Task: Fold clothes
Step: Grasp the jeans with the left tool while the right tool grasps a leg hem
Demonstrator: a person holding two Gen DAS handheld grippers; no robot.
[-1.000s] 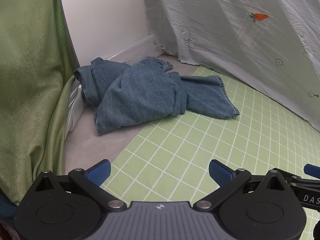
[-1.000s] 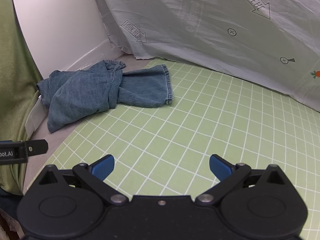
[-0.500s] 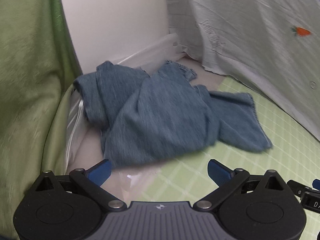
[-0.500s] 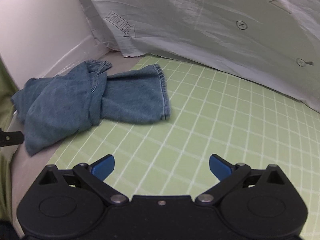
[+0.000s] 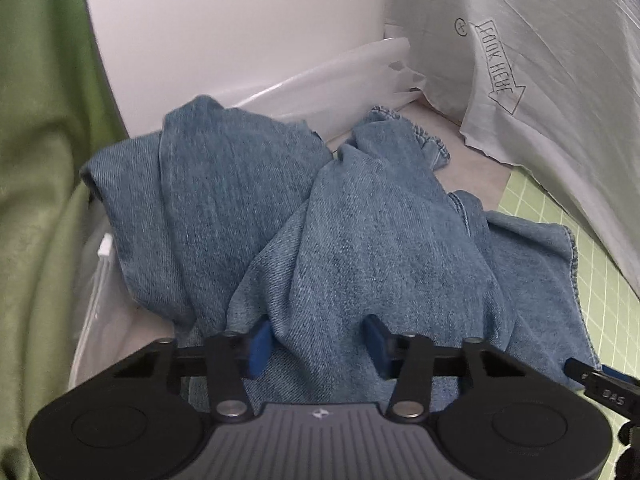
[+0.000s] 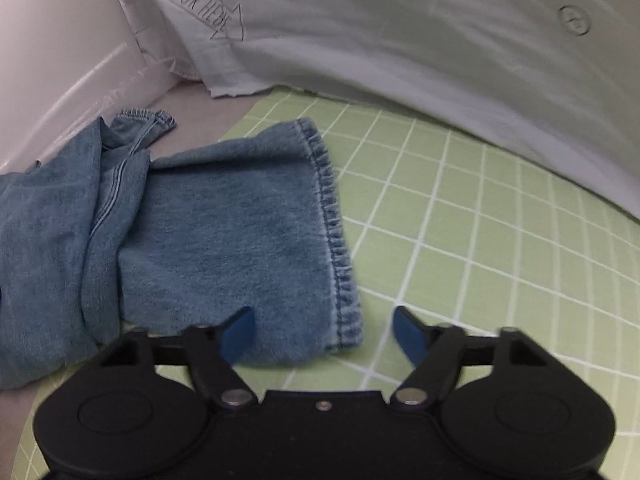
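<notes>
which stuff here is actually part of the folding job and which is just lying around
Part of the job:
- crumpled jeans
- left claw, jaws closing around a denim fold
- right claw, jaws closing over the hemmed leg end
- green grid mat, the folding surface

Just lying about:
- white printed sheet at the back
- green cloth on the side
- clear plastic sheet

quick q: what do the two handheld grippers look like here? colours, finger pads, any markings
Left gripper: grey ribbed body with a small white logo, black linkage arms with silver pivot screws, round black side housings, blue finger pads. Right gripper: same build but an all-black body, a small silver screw at centre, blue pads. Its black finger tip with partial white lettering pokes into the left wrist view. No cables, hands or sleeves visible.
</notes>
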